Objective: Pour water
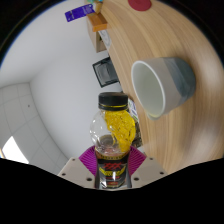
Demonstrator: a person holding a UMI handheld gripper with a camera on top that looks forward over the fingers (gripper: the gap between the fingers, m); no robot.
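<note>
The claw [112,170] is pinching a capped bottle [113,135] (yellow label) between its pads, holding it upright and off the wooden desk [125,45]. The grey cup [162,85] is sitting just ahead, so it's probably lining up a pour.

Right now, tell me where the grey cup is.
In the gripper view, the grey cup sits on the wooden table, beyond and right of the black-capped bottle held between the gripper fingers.
</note>
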